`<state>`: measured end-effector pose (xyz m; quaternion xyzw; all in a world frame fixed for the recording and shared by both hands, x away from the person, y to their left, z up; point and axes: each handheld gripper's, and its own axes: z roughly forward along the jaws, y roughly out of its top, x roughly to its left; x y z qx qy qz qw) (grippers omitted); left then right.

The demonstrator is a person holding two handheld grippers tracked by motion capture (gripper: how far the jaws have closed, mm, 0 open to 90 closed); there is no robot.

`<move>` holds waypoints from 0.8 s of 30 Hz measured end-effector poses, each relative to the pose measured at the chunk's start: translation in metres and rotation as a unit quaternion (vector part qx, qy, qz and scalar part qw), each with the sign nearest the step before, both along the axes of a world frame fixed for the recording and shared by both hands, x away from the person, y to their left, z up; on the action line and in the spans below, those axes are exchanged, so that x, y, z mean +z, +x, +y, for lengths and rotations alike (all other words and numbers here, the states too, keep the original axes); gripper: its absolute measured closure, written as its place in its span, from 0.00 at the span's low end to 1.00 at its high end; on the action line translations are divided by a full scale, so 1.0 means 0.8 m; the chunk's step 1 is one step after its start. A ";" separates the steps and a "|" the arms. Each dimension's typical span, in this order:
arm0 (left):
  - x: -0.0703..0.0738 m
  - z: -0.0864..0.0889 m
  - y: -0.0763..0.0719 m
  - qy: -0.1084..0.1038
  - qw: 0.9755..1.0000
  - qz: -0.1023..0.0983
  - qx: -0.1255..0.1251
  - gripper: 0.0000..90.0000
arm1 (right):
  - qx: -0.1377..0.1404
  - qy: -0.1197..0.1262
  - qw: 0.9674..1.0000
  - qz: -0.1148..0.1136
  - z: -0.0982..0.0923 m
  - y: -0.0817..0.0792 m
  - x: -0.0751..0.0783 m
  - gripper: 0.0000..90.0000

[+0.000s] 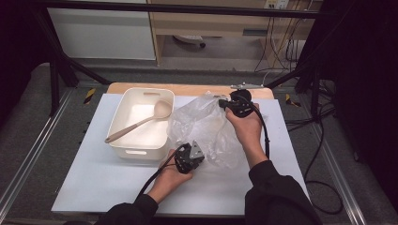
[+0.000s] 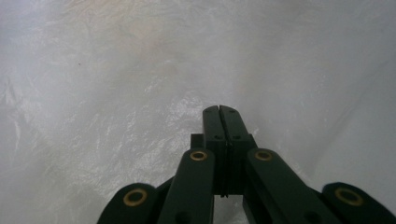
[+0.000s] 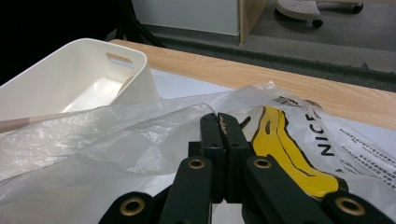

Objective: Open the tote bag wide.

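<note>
Plastic bag (image 1: 206,129) lay crumpled on worktop (image 1: 94,183) btwn both tongs | L tongs (image 1: 193,151) pinched near edge | R tongs (image 1: 224,104) pinched far edge | long axis near-to-far.

Both arms wear dark, near-black long sleeves (image 1: 277,187) that end at the wrist. Each hand carries matte black tongs: the left tongs (image 1: 190,158) bear a grey three-cornered plate on top, and a black cable (image 1: 150,180) trails from behind them. Close up, the right tongs (image 3: 223,122) show flat black link bars pinned with brass-coloured rings.
</note>
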<state>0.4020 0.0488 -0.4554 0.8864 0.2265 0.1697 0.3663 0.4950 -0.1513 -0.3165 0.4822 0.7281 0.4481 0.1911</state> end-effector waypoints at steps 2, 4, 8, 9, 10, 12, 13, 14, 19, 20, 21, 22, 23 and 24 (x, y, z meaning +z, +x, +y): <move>0.000 0.000 -0.001 0.000 1.000 0.000 0.002 1.00 | 0.002 -0.002 1.000 0.003 0.001 0.000 -0.001 1.00; 0.001 0.000 -0.002 -0.011 1.000 0.002 0.006 1.00 | 0.005 -0.004 1.000 0.004 0.002 -0.001 -0.002 1.00; 0.010 0.002 -0.009 -0.027 1.000 -0.004 0.010 1.00 | 0.008 -0.007 1.000 0.006 0.005 -0.002 -0.005 1.00; 0.014 0.002 -0.011 -0.032 0.999 -0.004 0.009 1.00 | 0.010 -0.007 1.000 0.007 0.005 -0.002 -0.005 1.00; 0.017 0.002 -0.014 -0.036 0.999 -0.005 0.008 1.00 | 0.011 -0.008 1.000 0.008 0.006 -0.002 -0.006 1.00; 0.024 0.003 -0.020 -0.039 0.999 -0.005 0.005 1.00 | 0.013 -0.009 1.000 0.009 0.008 -0.003 -0.007 1.00; 0.027 0.003 -0.024 -0.040 0.999 -0.007 0.004 1.00 | 0.014 -0.010 1.000 0.010 0.008 -0.003 -0.008 1.00; 0.030 0.003 -0.027 -0.042 0.999 -0.007 0.003 1.00 | 0.015 -0.010 1.000 0.010 0.009 -0.004 -0.008 1.00; 0.051 0.009 -0.036 -0.062 0.998 -0.006 0.000 1.00 | 0.020 -0.014 1.000 0.013 0.014 -0.007 -0.013 1.00; 0.056 0.010 -0.037 -0.068 0.998 -0.004 0.001 1.00 | 0.022 -0.015 1.000 0.014 0.015 -0.008 -0.014 1.00; 0.060 0.012 -0.038 -0.074 0.997 -0.002 0.001 1.00 | 0.023 -0.017 0.999 0.016 0.016 -0.009 -0.016 1.00; 0.065 0.014 -0.039 -0.078 0.997 -0.004 0.001 1.00 | 0.024 -0.018 0.999 0.016 0.017 -0.009 -0.017 1.00; 0.070 0.016 -0.039 -0.081 0.997 -0.004 0.002 1.00 | 0.025 -0.019 0.999 0.016 0.018 -0.010 -0.018 1.00; 0.075 0.018 -0.039 -0.086 0.996 -0.002 0.004 1.00 | 0.026 -0.018 0.999 0.018 0.019 -0.010 -0.019 1.00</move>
